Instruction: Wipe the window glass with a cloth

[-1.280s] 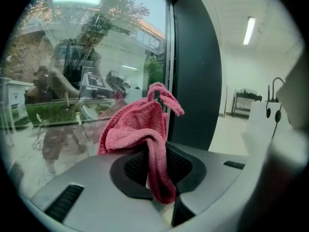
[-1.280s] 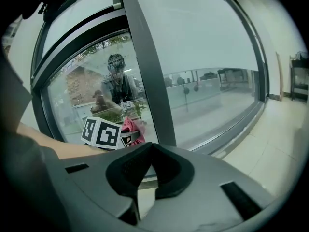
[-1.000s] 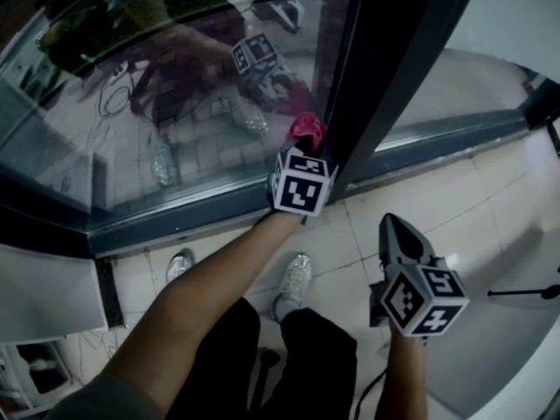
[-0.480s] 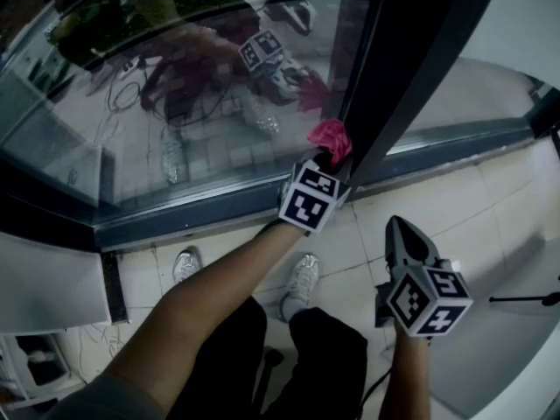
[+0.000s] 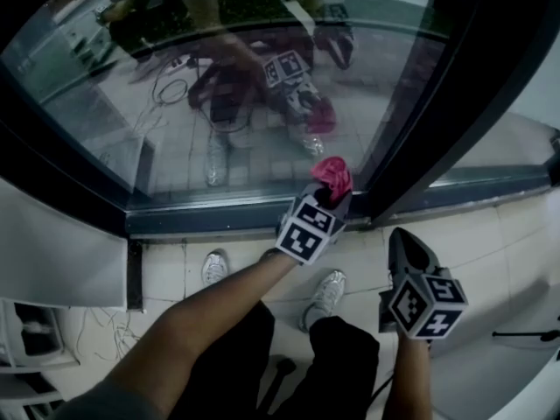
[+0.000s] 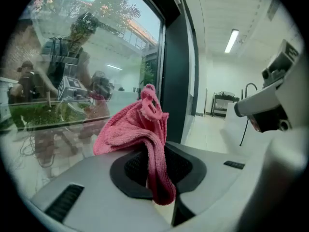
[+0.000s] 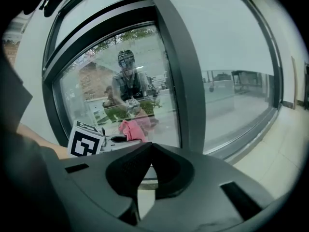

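Because the left gripper (image 6: pixel 157 178) pinches only a fold of cloth (image 6: pixel 133 127) beside the mullion (image 6: pixel 175 81), the window glass (image 6: pixel 72 57) could drag it loose.

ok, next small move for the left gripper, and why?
Probably sweep left along the glass: the left gripper, jaws shut on the pink cloth, sits at the pane's lower right corner beside the dark frame, so the rest lies leftward.
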